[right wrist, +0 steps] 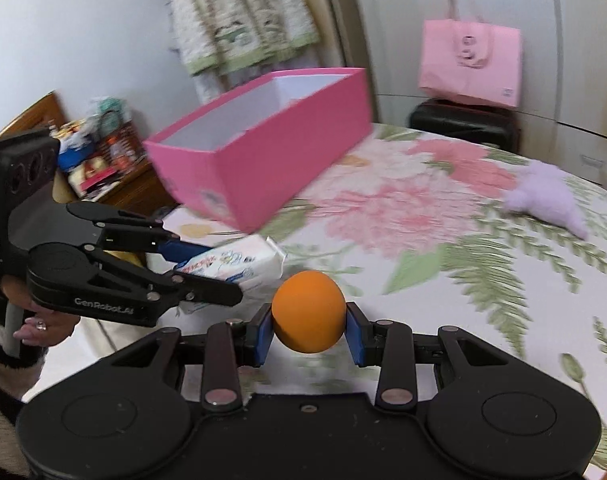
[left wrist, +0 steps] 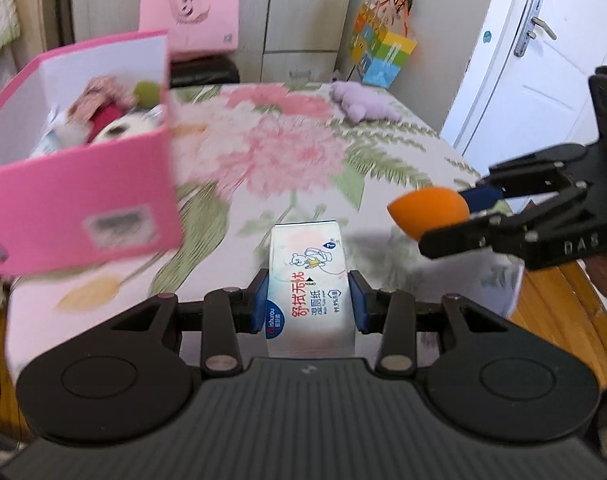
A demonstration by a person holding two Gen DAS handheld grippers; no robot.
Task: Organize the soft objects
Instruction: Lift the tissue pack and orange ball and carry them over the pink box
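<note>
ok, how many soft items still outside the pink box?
3: wet-wipe pack in the left gripper, orange sponge in the right gripper, purple plush on the bed's far side. Others may be out of frame.

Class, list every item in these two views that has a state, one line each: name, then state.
left gripper: jaws shut on the wet wipes pack
wet wipes pack: held, lifted off the bed
right gripper: jaws shut on the orange sponge
orange sponge: held, in the air
pink box: open, no lid, soft toys inside
purple plush: lying loose on the bedspread
white door: shut
pink bag: upright
</note>
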